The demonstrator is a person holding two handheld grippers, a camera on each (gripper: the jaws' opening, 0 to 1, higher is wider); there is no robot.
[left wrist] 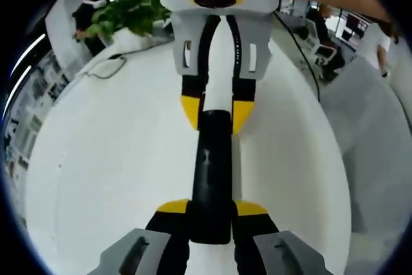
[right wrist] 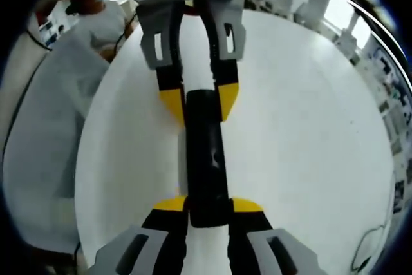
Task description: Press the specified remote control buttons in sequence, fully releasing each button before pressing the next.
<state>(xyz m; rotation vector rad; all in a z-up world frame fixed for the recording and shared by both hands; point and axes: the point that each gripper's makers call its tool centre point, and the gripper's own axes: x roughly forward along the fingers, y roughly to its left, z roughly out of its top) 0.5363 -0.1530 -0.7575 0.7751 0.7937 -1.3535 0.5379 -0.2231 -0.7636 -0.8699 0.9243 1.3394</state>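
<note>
A long black remote control (left wrist: 211, 172) lies lengthwise over the white table (left wrist: 109, 159), held at both ends. In the left gripper view, my left gripper (left wrist: 212, 209) is shut on its near end, with yellow-tipped jaws on either side. My right gripper (left wrist: 216, 113) comes in from the top and is shut on the far end. The right gripper view mirrors this: the remote control (right wrist: 206, 159) runs up the middle, my right gripper (right wrist: 208, 205) clamps the near end and my left gripper (right wrist: 199, 102) clamps the far end. The buttons are too dark to make out.
A green plant (left wrist: 129, 14) and a thin cable (left wrist: 106, 69) sit at the table's far edge. A person in white (right wrist: 96, 20) stands beyond the table (right wrist: 309, 127). Office chairs and desks (left wrist: 325, 49) lie past the right edge.
</note>
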